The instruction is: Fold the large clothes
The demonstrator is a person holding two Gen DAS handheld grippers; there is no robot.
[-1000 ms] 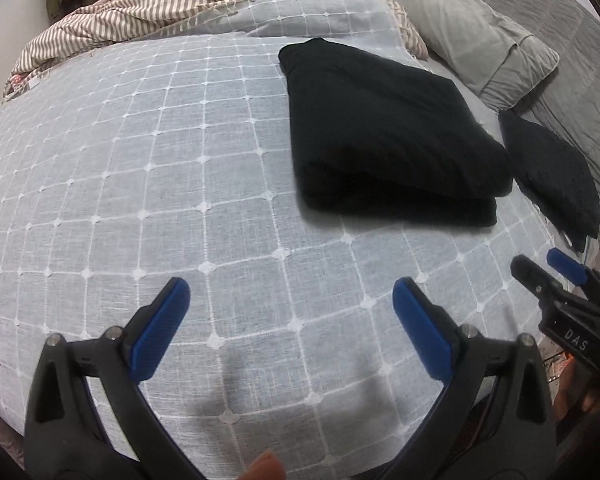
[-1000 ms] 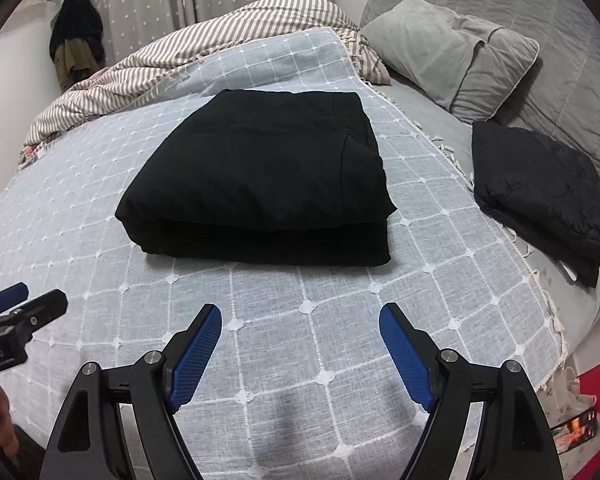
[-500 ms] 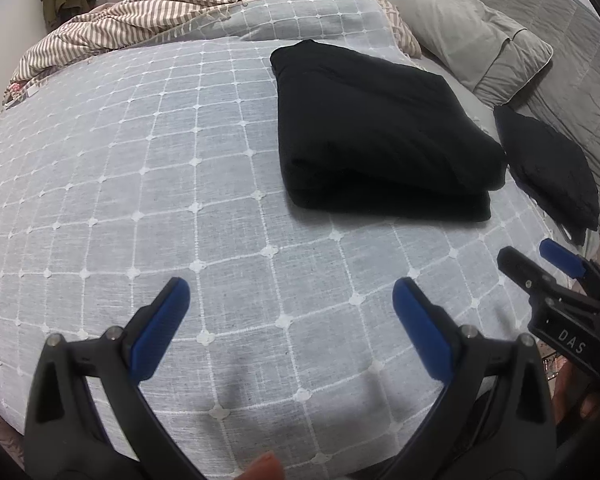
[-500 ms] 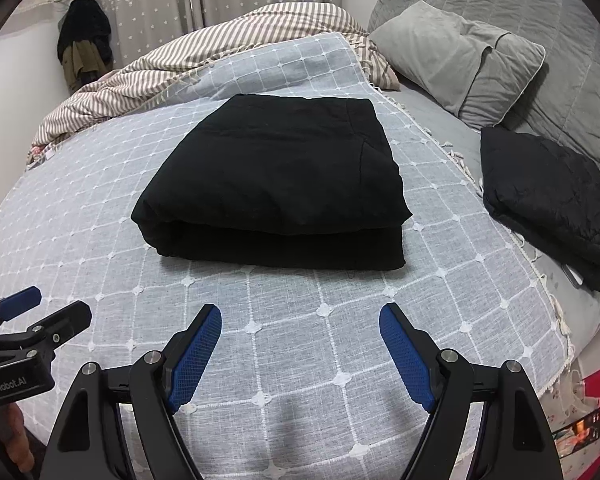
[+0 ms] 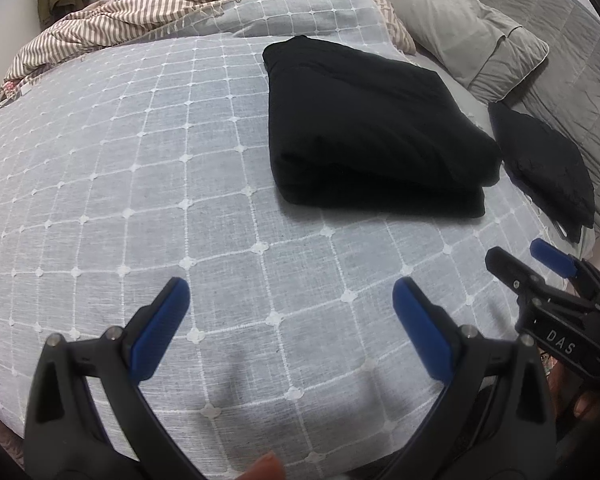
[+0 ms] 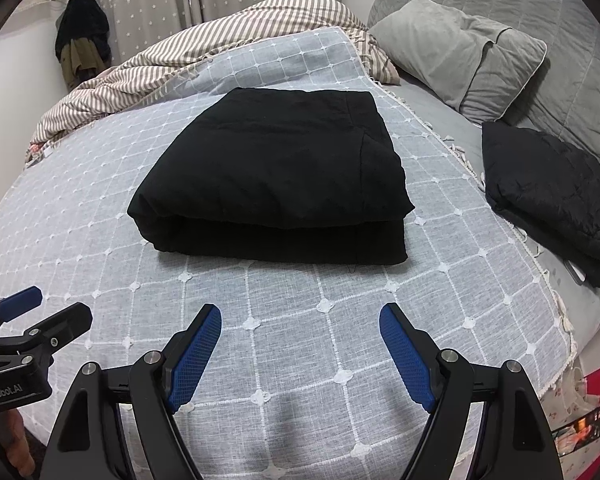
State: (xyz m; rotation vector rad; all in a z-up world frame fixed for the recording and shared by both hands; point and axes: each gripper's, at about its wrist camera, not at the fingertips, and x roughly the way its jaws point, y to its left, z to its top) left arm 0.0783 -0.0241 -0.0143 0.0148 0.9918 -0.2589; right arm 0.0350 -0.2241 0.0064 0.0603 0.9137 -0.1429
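Observation:
A large black garment (image 6: 276, 172) lies folded into a thick rectangle on the grey checked bedspread (image 6: 300, 340); the left wrist view has it up and to the right (image 5: 372, 120). My right gripper (image 6: 300, 320) hovers over bare bedspread just in front of the fold's near edge, open and holding nothing. My left gripper (image 5: 292, 296) is open too, over the spread to the left of the garment. Each gripper shows at the edge of the other's view: the right gripper (image 5: 540, 264), the left gripper (image 6: 40, 308).
A second folded black quilted item (image 6: 548, 188) lies at the right edge of the bed. A grey pillow (image 6: 460, 52) and grey headboard (image 6: 540, 4) stand behind it. A striped blanket (image 6: 204, 52) is bunched at the far side. The bed's near edge drops off below my grippers.
Both views have drawn back slightly from the folded garment, so it sits a little farther up. Both grippers stay open and empty.

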